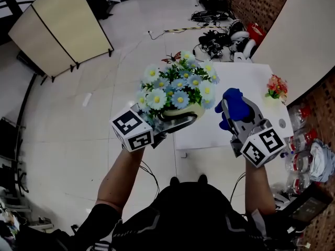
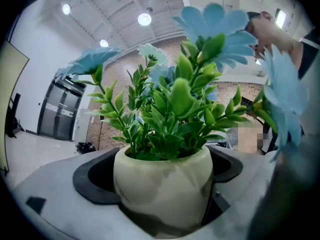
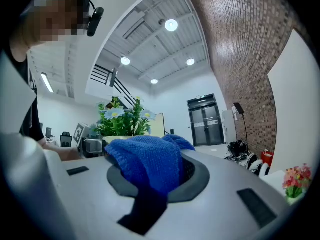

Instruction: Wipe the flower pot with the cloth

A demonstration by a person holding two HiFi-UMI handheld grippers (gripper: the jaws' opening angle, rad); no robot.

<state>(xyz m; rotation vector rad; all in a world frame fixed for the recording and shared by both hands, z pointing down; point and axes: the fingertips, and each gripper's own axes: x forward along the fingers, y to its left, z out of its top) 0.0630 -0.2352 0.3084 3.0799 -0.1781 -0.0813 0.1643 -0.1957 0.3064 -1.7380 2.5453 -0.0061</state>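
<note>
Aloft: left claw [image 1: 177, 121], pot [image 2: 162, 184]; right claw [image 1: 232, 115], cloth [image 3: 149, 163]

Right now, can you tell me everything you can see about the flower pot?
The flower pot is small, round and glossy, pale cream-green, maybe ceramic. It is packed with green leaves and light blue daisies with yellow middles. The fingers of the left gripper squeeze its sides and hold it up in the air. The blue cloth is beside it, not touching.
</note>
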